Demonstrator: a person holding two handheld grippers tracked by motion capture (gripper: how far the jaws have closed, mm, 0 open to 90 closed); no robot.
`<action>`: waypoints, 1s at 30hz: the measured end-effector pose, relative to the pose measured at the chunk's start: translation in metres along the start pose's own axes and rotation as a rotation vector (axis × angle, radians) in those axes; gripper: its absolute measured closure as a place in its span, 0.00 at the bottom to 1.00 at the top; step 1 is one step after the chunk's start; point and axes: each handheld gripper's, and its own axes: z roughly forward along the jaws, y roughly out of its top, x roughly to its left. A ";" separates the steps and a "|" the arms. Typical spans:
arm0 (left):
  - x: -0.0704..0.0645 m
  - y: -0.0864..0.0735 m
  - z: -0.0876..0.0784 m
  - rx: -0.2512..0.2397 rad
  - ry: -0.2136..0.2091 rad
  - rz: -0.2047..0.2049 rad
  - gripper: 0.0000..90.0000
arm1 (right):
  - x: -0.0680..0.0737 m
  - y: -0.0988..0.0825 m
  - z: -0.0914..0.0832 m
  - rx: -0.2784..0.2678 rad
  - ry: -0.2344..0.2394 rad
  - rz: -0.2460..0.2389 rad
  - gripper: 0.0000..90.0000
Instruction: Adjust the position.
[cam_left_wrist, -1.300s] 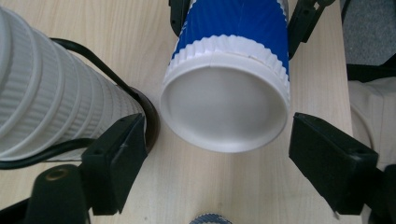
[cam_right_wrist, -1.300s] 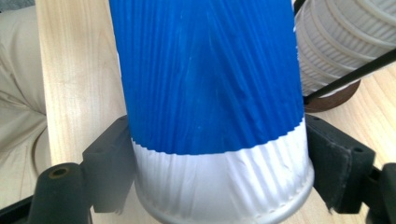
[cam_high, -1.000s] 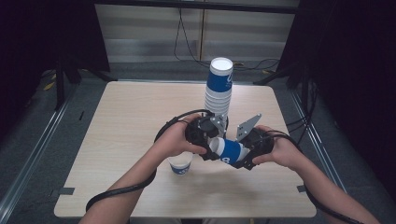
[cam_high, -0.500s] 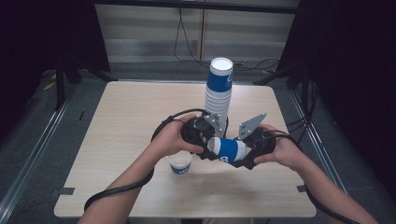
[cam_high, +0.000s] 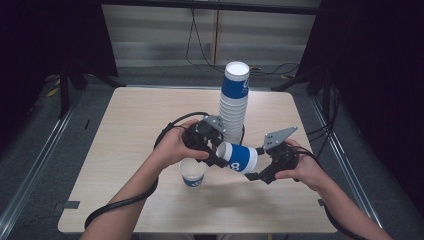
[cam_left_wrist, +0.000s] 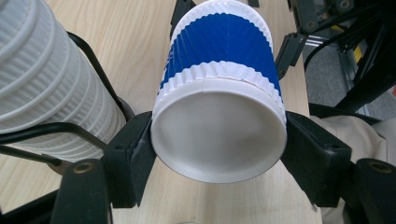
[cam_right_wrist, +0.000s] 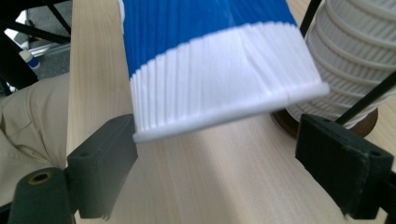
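Closing over the last second, the left gripper (cam_high: 218, 156) now pinches the bottom end of a blue-and-white paper cup (cam_high: 240, 157), its two black jaws pressed on either side of the cup's base, as the left gripper view (cam_left_wrist: 218, 140) makes plain; a second ago this gripper stood a little farther toward the table's rear edge, with its jaws wider. Right gripper (cam_high: 260, 176): jaws spread, one at each side of the cup's rim end, with a clear gap on one side in the right gripper view (cam_right_wrist: 219, 154), so it appears to have let go or to be about to. Held cup: lying on its side in the air above the middle of the table (cam_high: 135, 130), base toward the person's left, mouth toward the right gripper. Tall stack of cups (cam_high: 234, 102): upright, just behind the two grippers, nearer the rear edge, on a dark round base. Single cup (cam_high: 192, 172): upright and mouth up on the table, just in front of the left hand (cam_high: 175, 147), toward the near edge.

Progress, as judged: one cup already stands apart from the stack; a second has been drawn off and is passing between the grippers. Left to do: setting this cup down upright, and, judging by its height, many more in the stack
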 end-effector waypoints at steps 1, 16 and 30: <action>0.001 0.000 -0.001 -0.002 0.001 0.002 0.33 | 0.000 -0.001 0.000 -0.005 -0.001 0.006 0.14; 0.001 0.000 0.002 -0.053 -0.021 -0.022 0.33 | 0.000 0.000 0.004 -0.067 0.008 0.018 0.14; 0.000 0.003 0.005 -0.048 -0.016 -0.016 0.33 | 0.001 0.003 0.012 -0.030 0.006 -0.011 0.15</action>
